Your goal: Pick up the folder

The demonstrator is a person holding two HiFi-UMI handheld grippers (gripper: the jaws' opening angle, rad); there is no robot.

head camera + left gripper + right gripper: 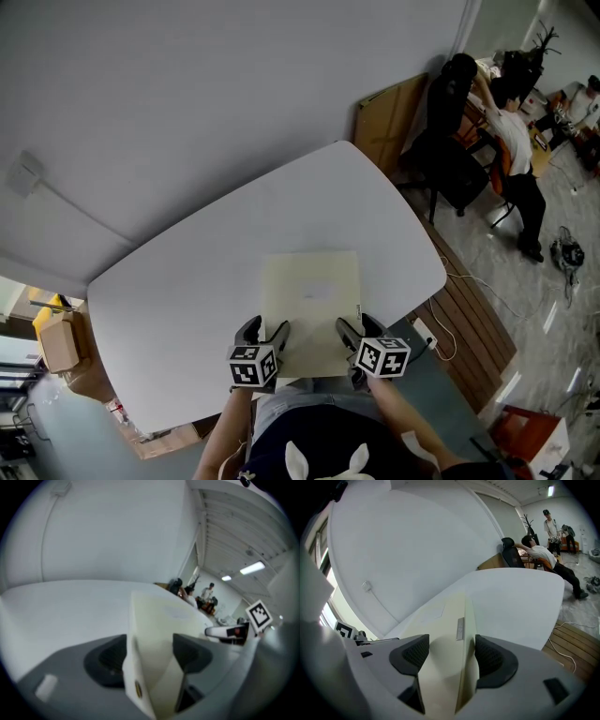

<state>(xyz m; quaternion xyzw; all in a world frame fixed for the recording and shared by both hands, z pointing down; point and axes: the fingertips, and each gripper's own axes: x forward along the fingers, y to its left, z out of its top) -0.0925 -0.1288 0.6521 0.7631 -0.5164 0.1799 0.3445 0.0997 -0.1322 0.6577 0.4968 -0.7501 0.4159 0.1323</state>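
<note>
Head view: left gripper point(264, 331) and right gripper point(360, 328) hide the near edge of the folder point(311, 300) from me. Gripper views: the lower border cuts the folder off; the grey strip point(460, 629) on it is too small for me to read.

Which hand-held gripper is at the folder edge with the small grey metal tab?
The right hand-held gripper: the folder edge between its jaws carries the tab; the left hand-held gripper's edge shows a round stud instead.
</note>
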